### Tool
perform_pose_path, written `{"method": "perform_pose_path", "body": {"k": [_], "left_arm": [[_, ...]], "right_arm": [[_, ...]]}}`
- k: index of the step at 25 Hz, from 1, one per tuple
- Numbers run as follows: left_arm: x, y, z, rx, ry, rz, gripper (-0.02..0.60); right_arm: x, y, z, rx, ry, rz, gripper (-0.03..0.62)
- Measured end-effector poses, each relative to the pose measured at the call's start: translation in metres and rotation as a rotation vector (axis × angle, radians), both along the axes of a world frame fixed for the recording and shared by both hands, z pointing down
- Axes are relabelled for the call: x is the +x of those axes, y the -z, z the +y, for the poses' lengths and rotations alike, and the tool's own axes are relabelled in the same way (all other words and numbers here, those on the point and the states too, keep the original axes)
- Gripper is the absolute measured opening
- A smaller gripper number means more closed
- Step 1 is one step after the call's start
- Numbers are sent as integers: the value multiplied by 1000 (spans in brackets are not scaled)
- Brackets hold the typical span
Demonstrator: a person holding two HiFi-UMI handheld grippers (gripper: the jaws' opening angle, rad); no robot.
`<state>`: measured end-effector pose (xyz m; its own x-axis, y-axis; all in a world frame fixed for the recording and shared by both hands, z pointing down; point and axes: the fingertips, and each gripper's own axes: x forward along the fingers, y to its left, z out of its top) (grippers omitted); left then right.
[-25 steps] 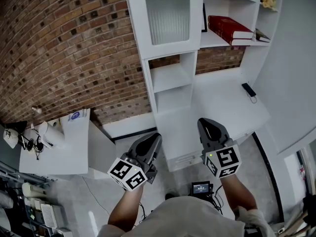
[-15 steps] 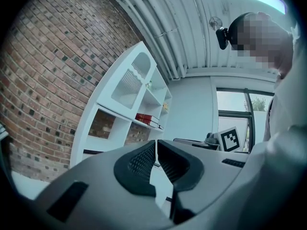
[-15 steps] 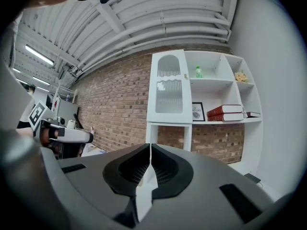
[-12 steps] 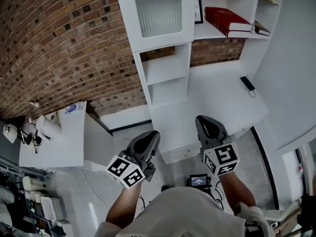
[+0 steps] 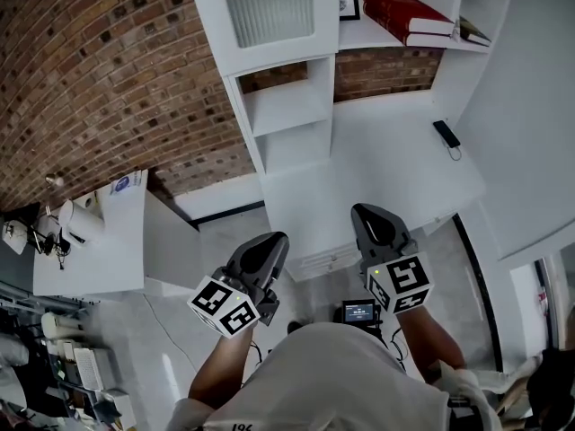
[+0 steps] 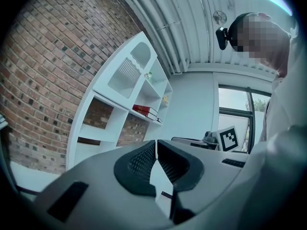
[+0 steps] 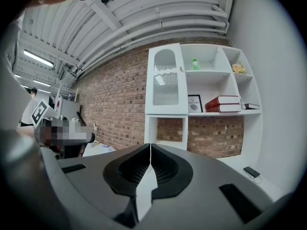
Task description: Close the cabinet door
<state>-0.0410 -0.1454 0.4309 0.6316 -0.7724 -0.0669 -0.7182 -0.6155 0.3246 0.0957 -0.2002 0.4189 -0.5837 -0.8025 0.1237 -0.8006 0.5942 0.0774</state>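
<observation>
right gripper (image 7: 150, 146) pinched empty before the cabinet door (image 7: 166, 80); frame (image 7: 194, 103) reads "nature".

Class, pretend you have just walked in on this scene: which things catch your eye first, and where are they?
The red-brown brick wall fills the left, with a tall white shelf unit standing against it. Two red books lie on an open shelf right of its frosted cabinet door. Nearest, the left gripper and right gripper hang shut and empty.

Red books (image 5: 409, 14) lie stacked on a shelf (image 5: 373, 37), a small black device (image 5: 445, 133) on the white desk (image 5: 386, 173) below.
</observation>
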Motion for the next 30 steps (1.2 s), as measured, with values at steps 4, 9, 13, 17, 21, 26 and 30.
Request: {"method": "perform_pose_path", "body": {"k": [4, 9, 13, 17, 21, 26, 30], "left_arm": [[9, -4, 0, -17, 1, 4, 21], [21, -6, 3, -22, -14, 3, 20], [28, -9, 3, -26, -26, 2, 21], [30, -10, 2, -32, -20, 4, 20], [31, -9, 1, -33, -22, 7, 21], [32, -11, 0, -39, -20, 12, 20], [33, -13, -2, -41, -24, 14, 21]], "right_arm": [[6, -3, 0, -10, 13, 8, 29], [10, -7, 1, -17, 21, 12, 28], [12, -10, 0, -22, 27, 16, 28], [13, -11, -2, -23, 28, 15, 28], [14, -10, -4, -24, 24, 10, 28], [15, -10, -6, -23, 21, 7, 28], [16, -12, -9, -29, 18, 6, 26]]}}
